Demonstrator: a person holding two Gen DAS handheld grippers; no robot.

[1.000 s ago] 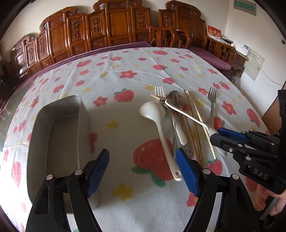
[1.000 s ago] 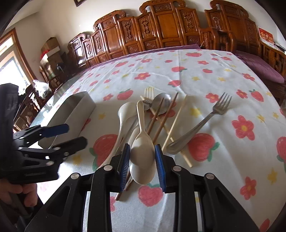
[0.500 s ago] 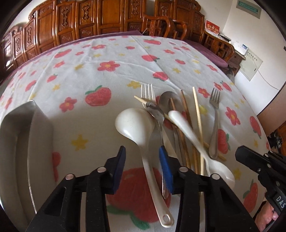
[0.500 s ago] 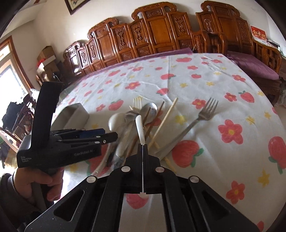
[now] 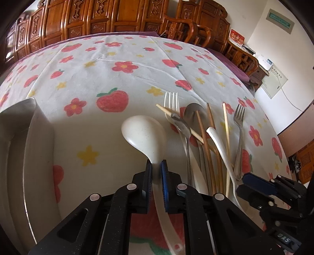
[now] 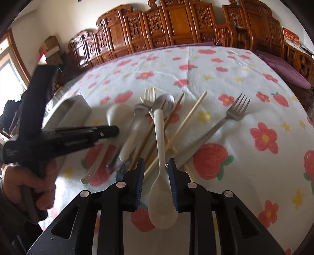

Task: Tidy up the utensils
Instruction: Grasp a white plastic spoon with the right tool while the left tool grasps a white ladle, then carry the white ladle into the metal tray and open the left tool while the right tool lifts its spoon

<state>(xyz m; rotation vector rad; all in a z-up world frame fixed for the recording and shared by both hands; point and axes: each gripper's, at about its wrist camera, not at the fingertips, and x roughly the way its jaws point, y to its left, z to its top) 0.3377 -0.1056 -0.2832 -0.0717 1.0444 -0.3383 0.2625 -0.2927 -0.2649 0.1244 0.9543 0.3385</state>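
My left gripper (image 5: 156, 163) is shut on the neck of a large white ladle (image 5: 144, 133) that lies on the tablecloth; it shows blurred in the right wrist view (image 6: 117, 111). My right gripper (image 6: 156, 162) holds a white spoon (image 6: 160, 153) by its bowl, its handle pointing away over the pile. The pile has a metal spoon (image 5: 193, 111), brown chopsticks (image 5: 205, 141), a pale chopstick (image 5: 226, 137) and two forks (image 5: 239, 125) (image 5: 171, 100). A metal tray (image 5: 25, 149) stands at the left.
The table has a white cloth with strawberries and flowers (image 5: 121, 66). Carved wooden chairs (image 5: 117, 17) line the far edge. The other hand-held gripper (image 6: 58, 137) and the person's hand (image 6: 25, 186) sit at the left of the right wrist view.
My left gripper moved forward and closed on the ladle's neck. My right gripper turned, so the white spoon now shows flat between its fingers instead of edge-on.
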